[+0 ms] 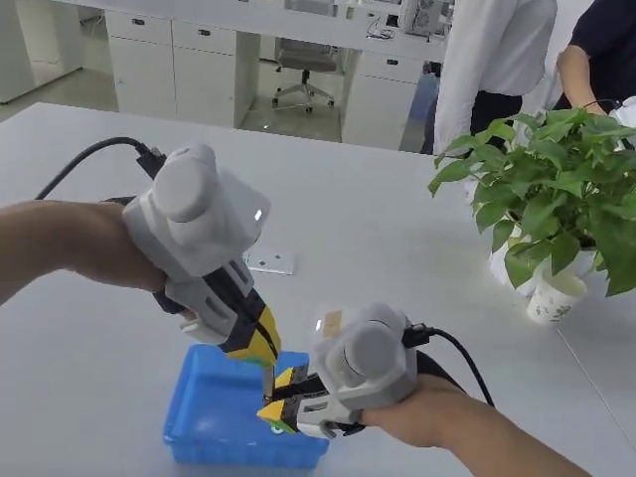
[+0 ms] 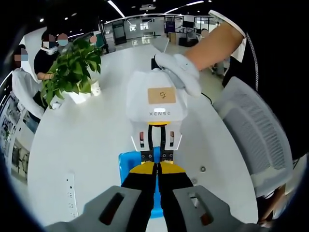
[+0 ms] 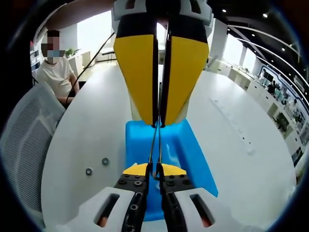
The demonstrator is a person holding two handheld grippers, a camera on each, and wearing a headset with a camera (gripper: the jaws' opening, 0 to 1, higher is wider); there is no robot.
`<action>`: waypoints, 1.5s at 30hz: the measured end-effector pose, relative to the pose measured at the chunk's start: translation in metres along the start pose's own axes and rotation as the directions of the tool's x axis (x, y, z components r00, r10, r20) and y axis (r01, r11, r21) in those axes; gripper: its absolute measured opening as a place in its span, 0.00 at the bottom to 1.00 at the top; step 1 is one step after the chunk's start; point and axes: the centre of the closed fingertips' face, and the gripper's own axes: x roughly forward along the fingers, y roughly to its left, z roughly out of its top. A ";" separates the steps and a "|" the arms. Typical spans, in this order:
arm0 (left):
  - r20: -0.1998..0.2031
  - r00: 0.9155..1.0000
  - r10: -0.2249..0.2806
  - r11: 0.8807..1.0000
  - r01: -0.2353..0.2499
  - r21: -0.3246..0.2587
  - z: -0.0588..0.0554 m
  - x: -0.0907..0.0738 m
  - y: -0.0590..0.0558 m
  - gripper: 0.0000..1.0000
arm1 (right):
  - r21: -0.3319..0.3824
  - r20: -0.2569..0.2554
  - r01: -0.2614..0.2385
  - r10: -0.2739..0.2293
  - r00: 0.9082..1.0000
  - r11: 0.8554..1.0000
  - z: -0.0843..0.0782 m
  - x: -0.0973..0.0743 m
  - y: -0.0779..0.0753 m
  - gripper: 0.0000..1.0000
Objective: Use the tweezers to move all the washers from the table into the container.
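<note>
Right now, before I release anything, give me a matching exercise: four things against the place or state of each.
1. tweezers
2. washers
3. container
4. potted plant

A. loose on the table
B. blue, under the jaws
C. clamped by left gripper and right gripper
D. green and leafy

Pairs: 1-C, 2-A, 3-B, 4-D

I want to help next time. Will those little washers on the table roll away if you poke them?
Probably not: the washers lie flat on the table, so a poke would likely just slide them. They look small, smooth and metallic, so the thin tweezers might slip off them.
</note>
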 end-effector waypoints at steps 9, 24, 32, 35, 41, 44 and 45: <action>-0.007 1.000 -0.001 1.000 0.001 -0.023 -0.015 0.013 0.003 0.05 | 0.010 -0.025 -0.026 0.027 0.999 1.000 -0.014 0.013 -0.002 0.10; -0.009 1.000 -0.002 0.999 0.002 -0.042 -0.028 0.026 0.007 0.05 | 0.013 -0.068 -0.050 0.051 0.996 0.999 -0.029 0.024 -0.002 0.10; -0.010 1.000 -0.003 0.999 0.003 -0.040 -0.028 0.028 0.006 0.05 | 0.009 -0.075 -0.051 0.051 0.996 0.999 -0.032 0.025 -0.002 0.10; -0.012 1.000 -0.003 0.999 0.003 -0.039 -0.028 0.028 0.006 0.05 | 0.008 -0.075 -0.052 0.052 0.996 0.999 -0.031 0.025 -0.002 0.10; -0.009 1.000 -0.004 0.999 0.004 -0.040 -0.026 0.028 0.005 0.04 | 0.009 -0.072 -0.048 0.049 0.996 0.999 -0.031 0.024 -0.003 0.11; -0.008 1.000 -0.004 0.999 0.003 -0.038 -0.024 0.027 0.005 0.04 | 0.008 -0.069 -0.044 0.045 0.997 0.999 -0.030 0.022 -0.003 0.11; -0.007 1.000 -0.004 0.999 0.004 -0.037 -0.023 0.026 0.005 0.04 | 0.007 -0.069 -0.043 0.043 0.997 0.999 -0.029 0.021 -0.003 0.11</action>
